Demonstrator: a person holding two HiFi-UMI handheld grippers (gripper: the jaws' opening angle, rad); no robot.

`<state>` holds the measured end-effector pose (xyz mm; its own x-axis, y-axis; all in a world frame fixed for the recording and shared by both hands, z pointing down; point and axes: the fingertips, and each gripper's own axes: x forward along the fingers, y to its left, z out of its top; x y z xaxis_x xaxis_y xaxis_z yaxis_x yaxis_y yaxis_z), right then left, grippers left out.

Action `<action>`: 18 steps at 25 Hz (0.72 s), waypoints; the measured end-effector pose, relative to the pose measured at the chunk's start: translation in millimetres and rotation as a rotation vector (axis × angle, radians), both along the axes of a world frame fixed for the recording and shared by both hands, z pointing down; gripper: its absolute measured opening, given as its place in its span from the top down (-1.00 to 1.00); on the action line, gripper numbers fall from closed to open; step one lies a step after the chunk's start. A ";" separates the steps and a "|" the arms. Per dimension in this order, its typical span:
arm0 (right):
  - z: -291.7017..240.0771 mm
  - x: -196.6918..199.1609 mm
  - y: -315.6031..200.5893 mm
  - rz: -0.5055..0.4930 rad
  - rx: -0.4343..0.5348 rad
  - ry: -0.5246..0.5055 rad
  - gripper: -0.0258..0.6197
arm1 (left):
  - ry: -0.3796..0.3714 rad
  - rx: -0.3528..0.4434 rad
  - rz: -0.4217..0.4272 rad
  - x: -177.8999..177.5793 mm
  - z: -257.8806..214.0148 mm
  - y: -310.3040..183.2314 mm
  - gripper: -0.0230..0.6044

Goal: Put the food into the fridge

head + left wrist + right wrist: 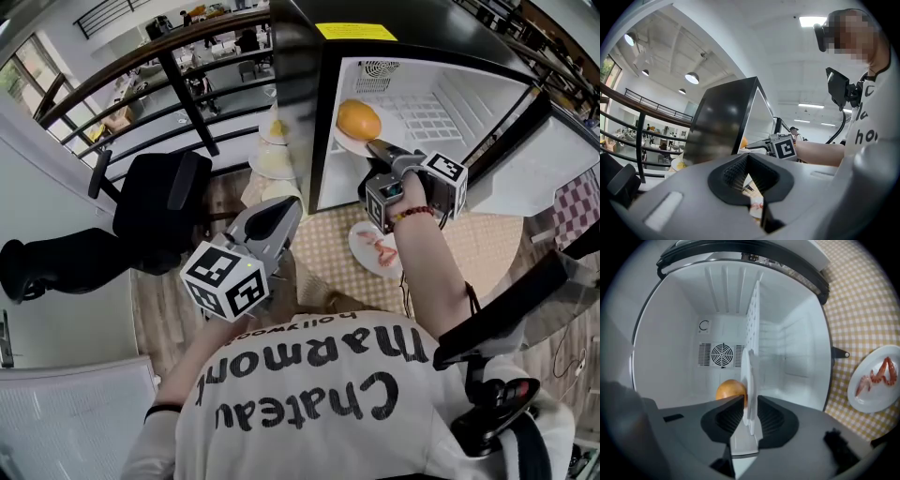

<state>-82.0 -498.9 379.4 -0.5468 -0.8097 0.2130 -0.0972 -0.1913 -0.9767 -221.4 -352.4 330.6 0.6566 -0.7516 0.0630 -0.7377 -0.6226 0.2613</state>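
Observation:
The small black fridge [300,56] stands open on the checked tablecloth, its white inside [665,343] bare but for a wire shelf. My right gripper [377,148] is shut on the rim of a white plate [347,142] that carries a round orange food [359,120], held just inside the fridge mouth. In the right gripper view the plate [751,376] shows edge-on between the jaws, with the orange food [729,391] to its left. A second plate with pink shrimps [375,248] lies on the cloth before the fridge. My left gripper [279,214] hangs back at the left, shut and holding nothing.
The fridge door [548,155] swings out to the right. Two more plates with pale yellow food [270,159] sit left of the fridge. A black chair [159,202] and a railing [178,84] are further left. The shrimp plate [876,378] lies right of the fridge opening.

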 end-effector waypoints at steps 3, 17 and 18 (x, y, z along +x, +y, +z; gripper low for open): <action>-1.3 6.2 0.0 0.010 0.004 0.001 0.66 | -0.007 0.004 -0.002 2.7 -1.7 0.8 0.91; -18.1 81.2 15.8 0.091 0.130 0.145 0.66 | 0.000 0.012 -0.036 33.9 -6.0 12.2 0.90; -21.5 85.4 17.9 0.077 0.162 0.152 0.66 | 0.001 0.013 -0.041 37.8 -7.3 13.3 0.90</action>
<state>3.4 -481.0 357.9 -0.4536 -0.8782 0.1519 -0.2362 -0.0459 -0.9706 -183.6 -339.1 323.4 0.6257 -0.7783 0.0522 -0.7620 -0.5955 0.2546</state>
